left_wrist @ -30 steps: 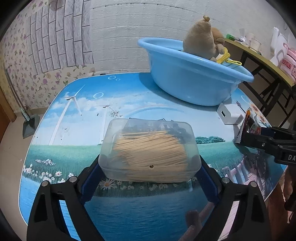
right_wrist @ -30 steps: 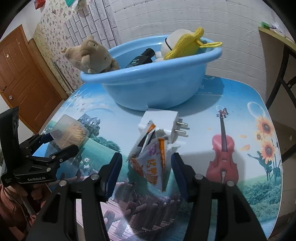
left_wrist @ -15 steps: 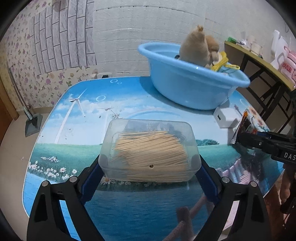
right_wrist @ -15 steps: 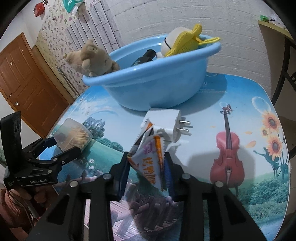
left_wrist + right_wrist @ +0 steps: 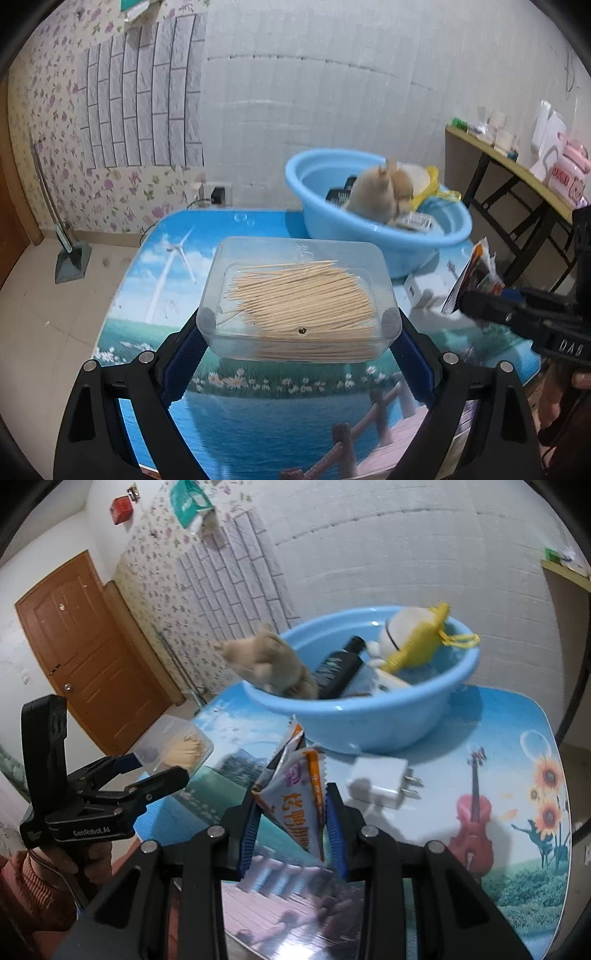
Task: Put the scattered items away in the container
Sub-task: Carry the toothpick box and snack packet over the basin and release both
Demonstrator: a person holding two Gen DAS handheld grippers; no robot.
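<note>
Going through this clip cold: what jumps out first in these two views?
The clear box of toothpicks clamped in the left gripper, lifted over the table. Next, the snack packet pinched in the right gripper. Behind both, the blue basin already holds a plush toy.

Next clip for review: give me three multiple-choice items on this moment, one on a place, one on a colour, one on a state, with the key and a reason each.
1. Where is the white charger?
A. in the basin
B. on the table beside the basin
C. in a gripper

2. What colour is the basin?
A. red
B. green
C. light blue

3. What does the left gripper hold?
A. clear toothpick box
B. plush toy
C. nothing

Key: B, it lies on the printed table; C, its wall is light blue; A, the toothpick box sits clamped between its fingers, off the table.
</note>
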